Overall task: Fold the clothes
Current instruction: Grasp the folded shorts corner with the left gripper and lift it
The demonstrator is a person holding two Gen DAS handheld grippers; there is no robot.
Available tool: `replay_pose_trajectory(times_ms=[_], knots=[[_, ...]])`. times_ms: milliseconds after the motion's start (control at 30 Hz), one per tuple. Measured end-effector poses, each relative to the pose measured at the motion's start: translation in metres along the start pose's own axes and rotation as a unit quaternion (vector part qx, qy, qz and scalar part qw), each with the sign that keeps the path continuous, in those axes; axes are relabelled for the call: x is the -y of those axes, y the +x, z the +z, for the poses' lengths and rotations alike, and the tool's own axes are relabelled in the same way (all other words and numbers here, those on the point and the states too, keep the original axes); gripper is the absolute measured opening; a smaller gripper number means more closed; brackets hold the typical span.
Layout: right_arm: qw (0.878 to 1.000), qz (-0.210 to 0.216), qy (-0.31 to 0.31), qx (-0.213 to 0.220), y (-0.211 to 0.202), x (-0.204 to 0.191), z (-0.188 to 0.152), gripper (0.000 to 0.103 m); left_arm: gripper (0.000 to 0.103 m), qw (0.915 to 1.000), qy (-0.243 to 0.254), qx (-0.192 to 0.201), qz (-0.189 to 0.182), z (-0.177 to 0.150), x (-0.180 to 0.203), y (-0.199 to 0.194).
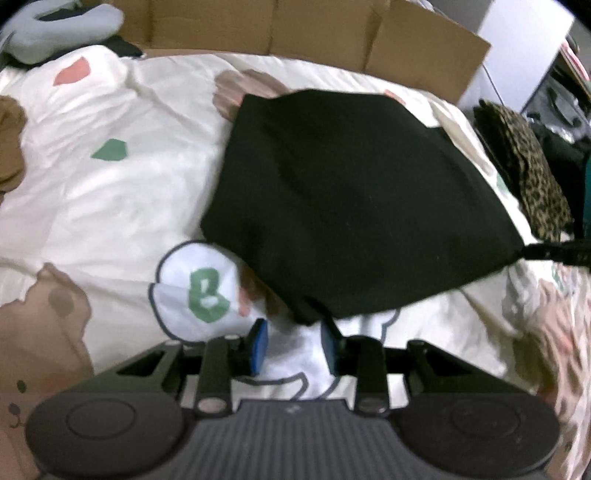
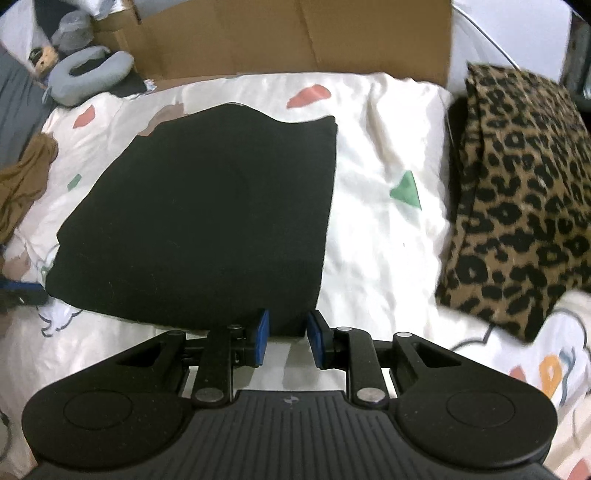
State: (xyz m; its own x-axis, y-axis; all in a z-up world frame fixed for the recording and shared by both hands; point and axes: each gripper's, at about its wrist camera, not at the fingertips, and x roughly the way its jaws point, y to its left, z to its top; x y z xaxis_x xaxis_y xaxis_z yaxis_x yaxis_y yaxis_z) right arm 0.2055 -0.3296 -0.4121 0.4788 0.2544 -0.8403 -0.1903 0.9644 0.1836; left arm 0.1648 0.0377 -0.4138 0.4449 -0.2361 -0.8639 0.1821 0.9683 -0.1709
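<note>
1. The black garment [image 2: 207, 218] lies as a flat, thick, roughly squared block on the patterned bedspread [image 2: 373, 236], just ahead of both claws; its edges look doubled over, so it seems already folded at least once
2. Left claw [image 1: 294, 341]: blue pads spread, nothing between them, with a near corner of the garment hanging just over the gap
3. Right claw [image 2: 286, 338]: pads also spread and gripping nothing, and the garment's near edge sits right at their tips
4. Judged stage: this fits either a further fold about to be taken or a finished fold just let go; the pictures do not settle which, so I name no next move
5. Any grip at this edge would need all the layers caught together, since the cloth is thick and limp
6. Around: a leopard-print garment [image 2: 517, 192] lies folded well off to the right of the right claw, brown cloth [image 2: 26, 177] is bunched far left, a grey neck pillow [image 2: 88, 70] and cardboard box [image 2: 295, 33] sit beyond; none blocks the near edge
</note>
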Motion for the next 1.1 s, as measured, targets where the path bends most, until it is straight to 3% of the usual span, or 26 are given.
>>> replay_pose_trajectory(times_ms=[167,200,233,267,567,700,767,867,933,967,1100], knots=[[0.999,0.015,0.043,-0.020,0.001,0.007,-0.010,0.030,0.032,0.9999,0.005,0.004,-0.009,-0.001,0.001,0.010],[0.998,0.019,0.049,-0.022,0.001,0.008,-0.011,0.030,0.024,0.9999,0.008,0.004,-0.013,-0.002,0.001,0.011],[0.998,0.022,0.055,-0.024,0.002,0.009,-0.012,0.030,0.006,0.9998,0.011,0.003,-0.017,-0.002,0.001,0.013],[0.997,0.026,0.063,-0.025,0.002,0.010,-0.013,0.030,0.003,0.9996,0.016,0.003,-0.022,-0.003,0.001,0.013],[0.986,0.074,0.145,-0.036,0.013,0.019,-0.015,0.031,0.000,0.9984,0.053,0.014,0.014,-0.005,-0.006,-0.006],[0.977,0.090,0.191,-0.033,0.019,0.027,-0.021,0.039,0.000,0.9996,0.023,0.004,0.016,-0.007,-0.020,-0.013],[0.972,0.097,0.213,-0.030,0.021,0.032,-0.023,0.039,0.002,0.9999,0.002,0.005,0.011,-0.007,-0.026,-0.017],[0.964,0.106,0.241,-0.024,0.023,0.038,-0.026,0.039,0.015,0.9992,-0.036,0.016,-0.001,-0.004,-0.033,-0.024],[0.960,0.112,0.256,-0.019,0.025,0.042,-0.027,0.039,0.038,0.9980,-0.059,0.023,-0.005,0.000,-0.035,-0.025],[0.957,0.115,0.265,-0.018,0.026,0.044,-0.027,0.039,0.042,0.9976,-0.065,0.024,-0.007,0.002,-0.035,-0.024],[0.946,0.128,0.297,-0.011,0.033,0.050,-0.027,0.040,0.045,0.9948,-0.094,0.025,-0.032,0.008,-0.033,-0.014]])
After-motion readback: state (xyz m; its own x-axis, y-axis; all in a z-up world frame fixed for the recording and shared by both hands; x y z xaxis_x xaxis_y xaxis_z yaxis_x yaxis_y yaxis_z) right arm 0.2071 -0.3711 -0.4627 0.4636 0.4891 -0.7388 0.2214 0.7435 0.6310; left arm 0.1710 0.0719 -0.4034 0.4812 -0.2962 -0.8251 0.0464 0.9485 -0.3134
